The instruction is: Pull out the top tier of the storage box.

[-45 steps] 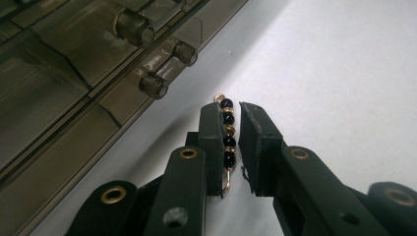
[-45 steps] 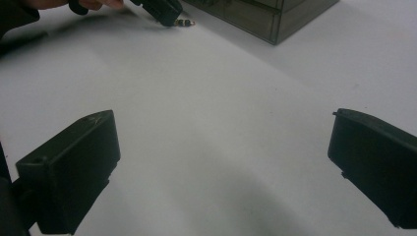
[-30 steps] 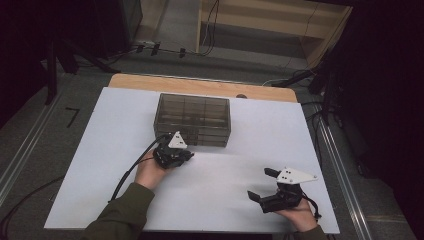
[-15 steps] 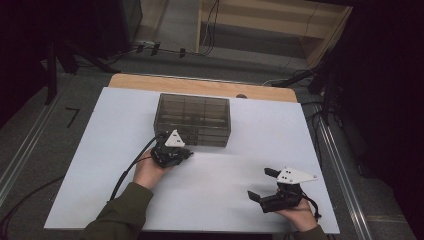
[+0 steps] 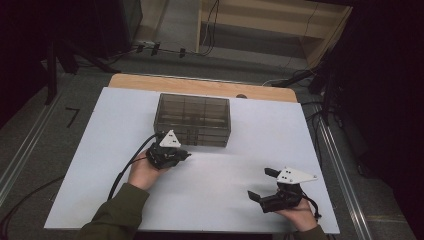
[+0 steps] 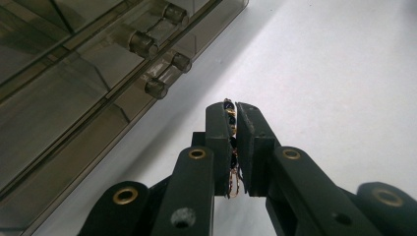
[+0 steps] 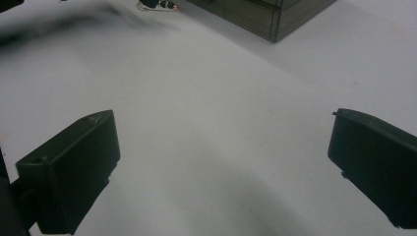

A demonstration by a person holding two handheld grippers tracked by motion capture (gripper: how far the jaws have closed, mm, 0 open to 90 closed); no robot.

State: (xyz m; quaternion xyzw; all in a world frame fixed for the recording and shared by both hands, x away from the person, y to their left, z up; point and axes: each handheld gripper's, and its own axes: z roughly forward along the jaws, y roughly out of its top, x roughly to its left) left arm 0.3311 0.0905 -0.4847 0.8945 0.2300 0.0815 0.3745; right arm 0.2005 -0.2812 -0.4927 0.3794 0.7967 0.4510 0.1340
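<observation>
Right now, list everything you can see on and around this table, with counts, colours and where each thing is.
Drawer box: one, smoky clear plastic, far middle of the board, knobbed drawers facing the person.
Beaded piece: one, dark beads on gold wire, clamped between the left gripper's jaws.
White board: one, covering the table top.
Wooden table edge: one, tan, beyond the board.
Left gripper: one, black, shut on the beaded piece, just in front of the box.
Right gripper: one, black, jaws wide open, near right corner.
Hands: two, green sleeve on the left.

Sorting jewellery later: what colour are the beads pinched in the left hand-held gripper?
Dark blue beads on gold wire, clearest in the left gripper view.
</observation>
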